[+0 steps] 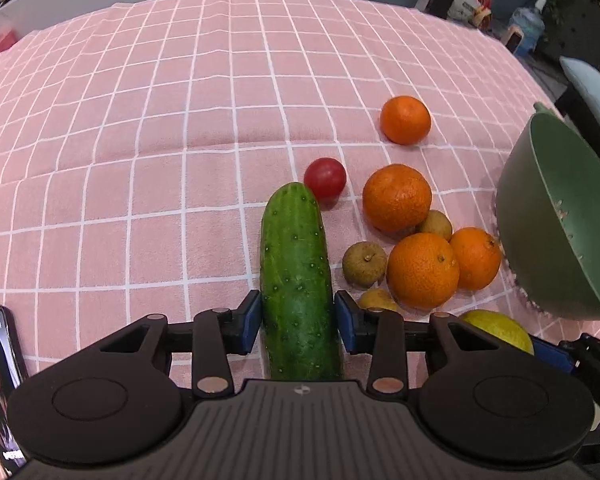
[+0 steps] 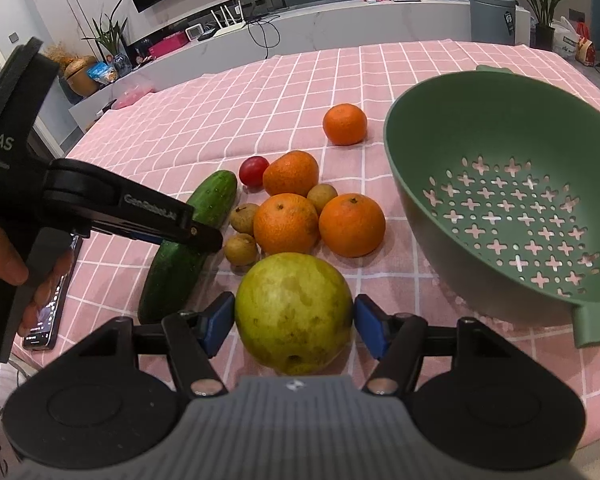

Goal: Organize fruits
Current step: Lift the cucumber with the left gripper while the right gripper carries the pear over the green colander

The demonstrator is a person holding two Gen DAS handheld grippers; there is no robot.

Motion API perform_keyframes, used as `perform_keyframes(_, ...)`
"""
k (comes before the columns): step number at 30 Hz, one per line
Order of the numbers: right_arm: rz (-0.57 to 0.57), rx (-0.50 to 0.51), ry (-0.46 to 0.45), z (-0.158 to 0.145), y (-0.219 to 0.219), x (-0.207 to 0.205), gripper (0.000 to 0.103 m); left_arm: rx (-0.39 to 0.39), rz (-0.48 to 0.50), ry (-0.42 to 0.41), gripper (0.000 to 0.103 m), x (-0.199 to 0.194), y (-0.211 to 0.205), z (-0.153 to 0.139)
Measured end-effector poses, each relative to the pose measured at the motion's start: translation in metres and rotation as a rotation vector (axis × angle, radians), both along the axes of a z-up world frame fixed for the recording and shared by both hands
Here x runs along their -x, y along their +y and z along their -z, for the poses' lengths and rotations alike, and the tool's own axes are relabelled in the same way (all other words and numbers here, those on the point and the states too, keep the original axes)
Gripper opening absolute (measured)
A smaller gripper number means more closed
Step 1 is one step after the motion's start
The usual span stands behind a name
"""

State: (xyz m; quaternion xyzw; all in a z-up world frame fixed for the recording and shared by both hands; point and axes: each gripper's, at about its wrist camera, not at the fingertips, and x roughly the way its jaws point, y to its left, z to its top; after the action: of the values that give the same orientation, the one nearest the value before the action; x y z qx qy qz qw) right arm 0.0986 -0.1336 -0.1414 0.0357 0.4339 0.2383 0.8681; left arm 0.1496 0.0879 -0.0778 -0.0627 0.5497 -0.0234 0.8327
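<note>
A green cucumber [image 1: 296,280] lies on the pink checked cloth between the blue pads of my left gripper [image 1: 297,320], which touch its sides. It also shows in the right wrist view [image 2: 188,248], with the left gripper [image 2: 196,236] over it. A yellow-green pear [image 2: 294,312] sits between the pads of my right gripper [image 2: 295,326], with small gaps on each side. Several oranges [image 2: 286,224], a red tomato [image 2: 253,171] and small brown longans [image 2: 241,249] lie in a cluster. A green colander [image 2: 500,208] stands tilted at the right.
A phone [image 2: 46,316] lies at the cloth's left edge, under the hand. One orange [image 2: 345,124] sits apart, farther back. Behind the table are a counter with boxes, plants and a TV. The colander also shows in the left wrist view [image 1: 556,216].
</note>
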Motion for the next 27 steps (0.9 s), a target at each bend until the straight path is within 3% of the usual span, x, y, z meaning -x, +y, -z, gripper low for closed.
perform_keyframes(3, 0.001, -0.015, 0.003, 0.001, -0.002, -0.001, 0.062, -0.034, 0.007, 0.0, 0.044, -0.001, -0.006, 0.0)
perform_keyframes(7, -0.011, -0.024, -0.014, 0.002, -0.004, 0.002, 0.061, -0.006, -0.047, -0.026, 0.043, 0.006, -0.001, 0.0)
perform_keyframes(14, -0.008, -0.04, -0.02, -0.003, -0.014, 0.01, 0.061, 0.04, -0.094, -0.152, 0.042, 0.041, -0.007, -0.031)
perform_keyframes(21, -0.04, -0.061, -0.109, -0.035, -0.024, 0.022, 0.061, 0.073, -0.07, -0.28, 0.042, 0.068, -0.033, -0.074)
perform_keyframes(27, -0.082, -0.032, -0.23, -0.074, -0.043, 0.024, 0.061, 0.11, -0.044, -0.364, 0.042, 0.068, -0.057, -0.103)
